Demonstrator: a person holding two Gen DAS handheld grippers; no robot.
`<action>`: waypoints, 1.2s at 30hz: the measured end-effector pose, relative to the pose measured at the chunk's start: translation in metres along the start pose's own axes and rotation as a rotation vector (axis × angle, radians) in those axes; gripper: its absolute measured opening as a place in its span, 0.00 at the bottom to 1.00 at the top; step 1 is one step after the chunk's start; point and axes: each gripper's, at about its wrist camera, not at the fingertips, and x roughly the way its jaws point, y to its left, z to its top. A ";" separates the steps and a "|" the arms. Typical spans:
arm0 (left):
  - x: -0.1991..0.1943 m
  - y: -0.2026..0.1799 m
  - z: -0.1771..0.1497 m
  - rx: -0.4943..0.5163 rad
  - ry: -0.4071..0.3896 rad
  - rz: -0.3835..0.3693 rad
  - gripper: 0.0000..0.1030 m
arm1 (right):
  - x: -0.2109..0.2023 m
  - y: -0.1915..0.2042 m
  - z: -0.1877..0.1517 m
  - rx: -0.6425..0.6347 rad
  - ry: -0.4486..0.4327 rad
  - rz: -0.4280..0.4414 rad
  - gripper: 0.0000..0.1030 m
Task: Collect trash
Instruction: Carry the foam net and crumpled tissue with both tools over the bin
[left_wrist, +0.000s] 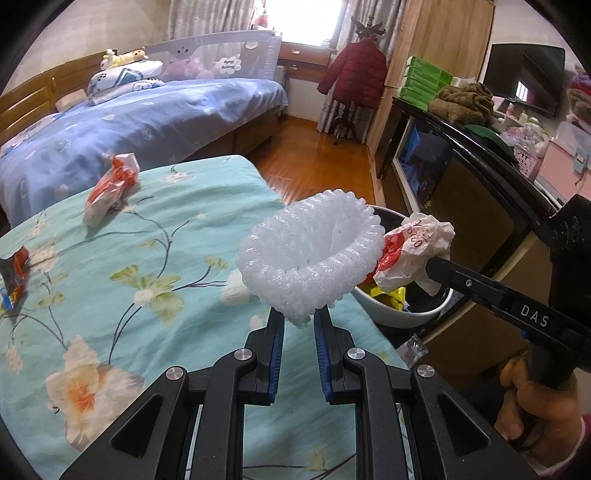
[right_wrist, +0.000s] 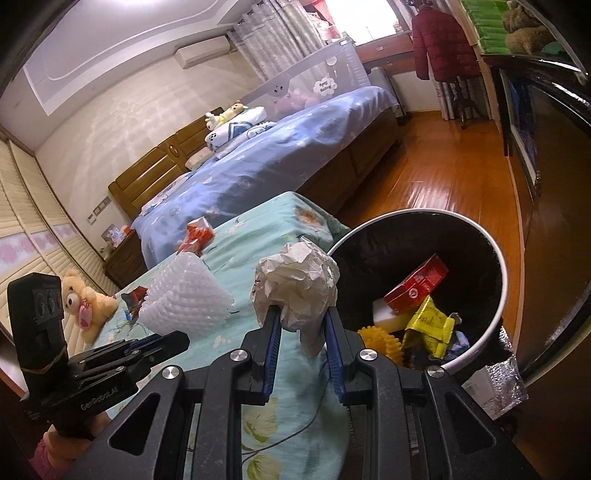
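Note:
My left gripper is shut on a white foam fruit net, held above the edge of the floral teal bedspread. My right gripper is shut on a crumpled white paper wrapper with red print, also seen in the left wrist view as the wrapper near the bin. The white bin with a black liner stands on the floor to the right and holds a red box, a yellow packet and other scraps. A red and white wrapper and a small foil packet lie on the bedspread.
A blue-covered bed with pillows lies beyond. A dark cabinet runs along the right, close behind the bin. Wooden floor opens between them, with a coat stand and red jacket at the far end. A teddy bear sits at left.

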 end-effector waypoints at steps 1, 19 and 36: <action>0.001 -0.002 0.001 0.003 0.001 -0.002 0.15 | 0.000 -0.001 0.001 0.001 -0.002 -0.003 0.23; 0.020 -0.021 0.016 0.048 0.013 -0.013 0.15 | -0.004 -0.030 0.019 0.019 -0.015 -0.059 0.23; 0.048 -0.038 0.027 0.079 0.044 -0.021 0.15 | 0.001 -0.056 0.028 0.031 -0.004 -0.109 0.24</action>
